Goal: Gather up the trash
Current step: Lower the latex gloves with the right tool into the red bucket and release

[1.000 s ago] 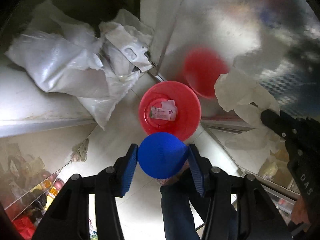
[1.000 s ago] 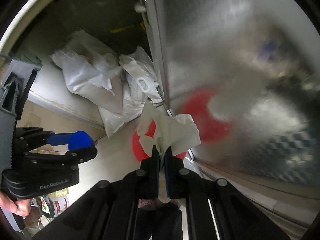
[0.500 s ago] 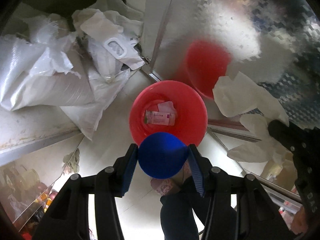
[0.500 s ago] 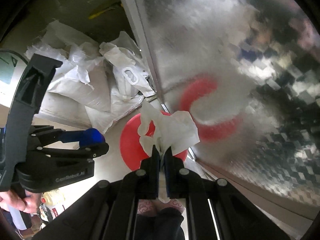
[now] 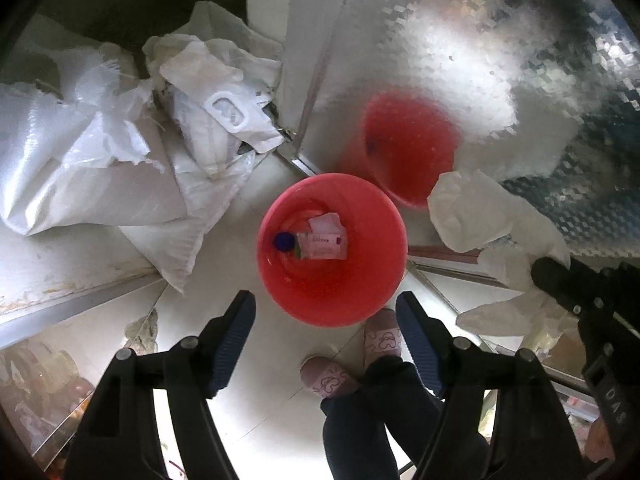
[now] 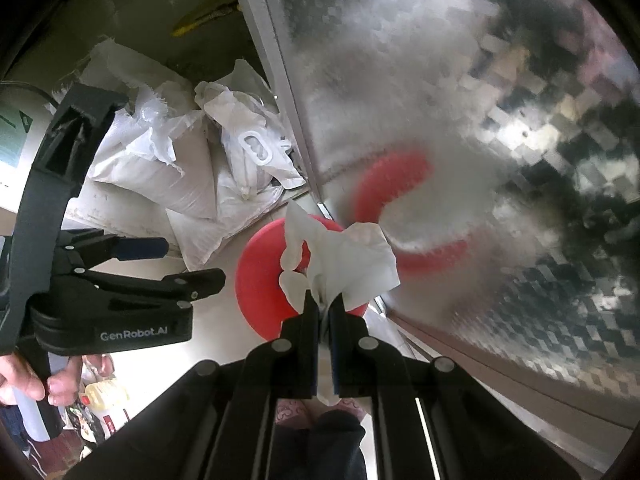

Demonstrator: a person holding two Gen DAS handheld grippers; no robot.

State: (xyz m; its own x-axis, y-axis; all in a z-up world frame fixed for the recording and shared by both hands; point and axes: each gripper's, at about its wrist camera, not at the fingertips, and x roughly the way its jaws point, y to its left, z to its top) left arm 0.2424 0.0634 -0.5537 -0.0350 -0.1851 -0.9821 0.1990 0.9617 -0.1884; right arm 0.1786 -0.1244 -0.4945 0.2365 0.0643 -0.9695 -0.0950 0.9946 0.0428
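Now the left tongs (image 5: 326,316) stand wide open and empty above the red bucket (image 5: 332,312); half a second ago their blue pads clamped a blue bottle cap, and that cap (image 5: 283,241) now lies at the bottom of the bucket, touching a pink-labelled wrapper (image 5: 322,245) and beside a scrap of white paper (image 5: 326,223). Judgement: the drop succeeded, so one item of trash is collected and the left side is free for another pick. The right tongs (image 6: 324,308) are closed on a crumpled white tissue (image 6: 340,264), as in both earlier frames; in the right wrist view the tissue hangs in front of the bucket's rim, in the left wrist view it sits off to the bucket's right, so it is near but not yet in. Likely next step: bring the tissue over the opening and release; being light, it may cling to the pads or drift and miss. Surface: the bucket stands on a pale tiled floor (image 5: 256,400), no bench in sight, with the person's patterned slippers (image 5: 326,376) just beside its near edge. Room: a patterned, shiny metal panel (image 5: 500,60) rises right behind the bucket and mirrors it as a red blur; white woven sacks (image 5: 80,168) and a torn plastic bag are heaped to the left against a low ledge. Bottles and clutter at lower left are too blurred to identify.
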